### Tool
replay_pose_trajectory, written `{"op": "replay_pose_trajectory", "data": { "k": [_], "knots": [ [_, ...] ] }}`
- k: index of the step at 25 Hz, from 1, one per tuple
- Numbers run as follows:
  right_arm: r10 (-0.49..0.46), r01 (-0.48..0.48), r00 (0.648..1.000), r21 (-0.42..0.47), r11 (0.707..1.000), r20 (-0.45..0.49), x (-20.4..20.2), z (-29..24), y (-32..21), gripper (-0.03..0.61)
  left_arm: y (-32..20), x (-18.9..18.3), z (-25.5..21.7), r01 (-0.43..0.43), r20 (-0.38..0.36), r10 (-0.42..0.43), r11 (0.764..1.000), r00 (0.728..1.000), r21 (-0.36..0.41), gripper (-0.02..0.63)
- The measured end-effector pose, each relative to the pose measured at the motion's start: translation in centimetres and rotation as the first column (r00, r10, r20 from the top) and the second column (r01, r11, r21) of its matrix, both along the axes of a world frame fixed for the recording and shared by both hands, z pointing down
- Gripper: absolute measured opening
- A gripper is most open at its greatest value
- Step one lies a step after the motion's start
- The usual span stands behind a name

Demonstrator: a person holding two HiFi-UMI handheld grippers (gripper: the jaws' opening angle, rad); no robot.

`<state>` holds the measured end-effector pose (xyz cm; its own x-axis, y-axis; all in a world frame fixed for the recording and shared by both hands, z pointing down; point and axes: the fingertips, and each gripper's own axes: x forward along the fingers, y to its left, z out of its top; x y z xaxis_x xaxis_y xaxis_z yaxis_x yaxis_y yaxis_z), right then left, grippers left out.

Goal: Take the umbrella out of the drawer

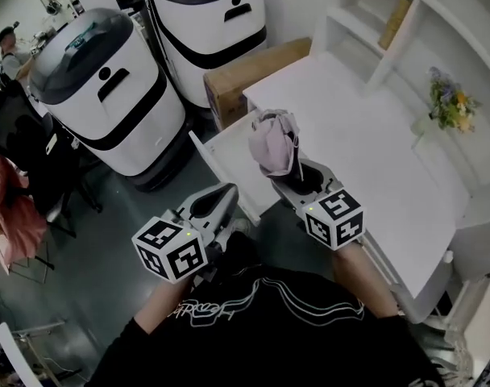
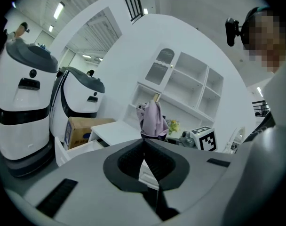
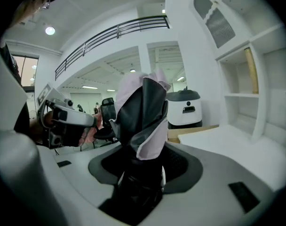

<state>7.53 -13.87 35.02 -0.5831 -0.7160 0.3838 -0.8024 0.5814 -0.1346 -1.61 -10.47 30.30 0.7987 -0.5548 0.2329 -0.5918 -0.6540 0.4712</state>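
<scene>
The lower end of the folded pink umbrella (image 3: 144, 108) is swallowed by the right gripper (image 3: 142, 160), whose jaws are clamped tight on its dark base, so the handle cannot be made out. Only the bunched pink cloth with its dark lining rises above the pads. From the head view the umbrella (image 1: 273, 142) stands roughly upright in the right gripper (image 1: 297, 174), lifted clear of the pulled-out white drawer (image 1: 222, 150) and in front of the white desk (image 1: 374, 160). The umbrella and gripper cover much of the drawer's inside, and what lies in it cannot be told. The left gripper (image 1: 227, 192) hangs just beside the drawer's front corner. In its own view the left gripper (image 2: 144, 142) has its jaws pressed together with nothing between them, and the umbrella (image 2: 152, 119) shows beyond their tips. A closed cardboard box (image 1: 253, 72) sits at the desk's far end, its contents hidden, with two large white machines (image 1: 108, 91) behind it. In the white shelf unit (image 1: 366, 31), one compartment holds a tan board (image 1: 398, 18) that leans and is cut off by a divider, and a bunch of flowers (image 1: 448, 99) stands further right, its pot too small to make out.
</scene>
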Motion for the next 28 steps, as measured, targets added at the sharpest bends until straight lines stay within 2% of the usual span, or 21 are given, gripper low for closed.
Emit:
{"op": "replay_pose_trajectory", "data": {
  "k": [6,12,19,28],
  "knots": [
    [-0.016,0.008,0.997,0.101,0.995,0.076,0.5,-6.0,5.1,0.222,2.9,0.8,-3.8,-0.027,-0.008,0.028,0.997,1.000,0.072,0.020],
    [-0.027,0.005,0.993,0.182,0.983,0.116,0.6,-9.3,6.7,0.222,3.4,1.3,-6.3,-0.059,-0.008,0.060,0.987,0.998,0.150,0.020],
    [-0.028,-0.006,0.985,0.199,0.980,0.168,1.4,-11.2,5.8,0.222,1.7,2.3,-8.0,-0.082,-0.010,0.085,0.980,0.996,0.180,0.020],
    [-0.028,-0.016,0.981,0.221,0.975,0.193,1.8,-11.8,5.8,0.222,1.6,2.8,-9.1,-0.100,0.024,0.097,0.973,0.995,0.210,0.020]
  ]
}}
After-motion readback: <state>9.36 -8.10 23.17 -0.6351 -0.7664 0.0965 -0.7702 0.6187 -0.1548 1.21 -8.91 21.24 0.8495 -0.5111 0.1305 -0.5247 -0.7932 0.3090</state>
